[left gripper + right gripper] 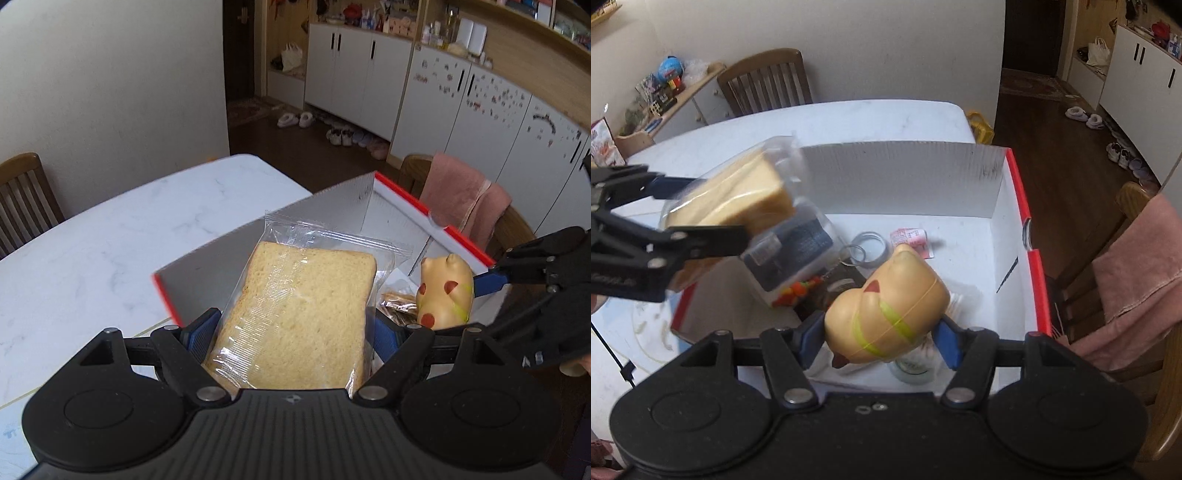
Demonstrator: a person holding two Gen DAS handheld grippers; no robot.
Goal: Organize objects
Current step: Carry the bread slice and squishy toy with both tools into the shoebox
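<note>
Two grippers, two catches, one box below them on the table.

On the left, the left gripper [295,334] has its jaws clamped on one bagged slice of bread [299,317], held up over the near left corner of the red-edged box [424,203]. To the right, the right gripper [881,341] squeezes one tan squishy toy [886,314] with red spots, above the box's near edge. Down on the box floor lie one jar [868,249] with a key ring against it, one small orange charm [796,290] and one pink-printed packet [912,240]; the bread and left gripper cover the box's left part. The white table [110,240] carries the box, one wooden chair [764,81] stands at its far edge, and a second chair with a pink towel [1137,273] sits off the right edge.
</note>
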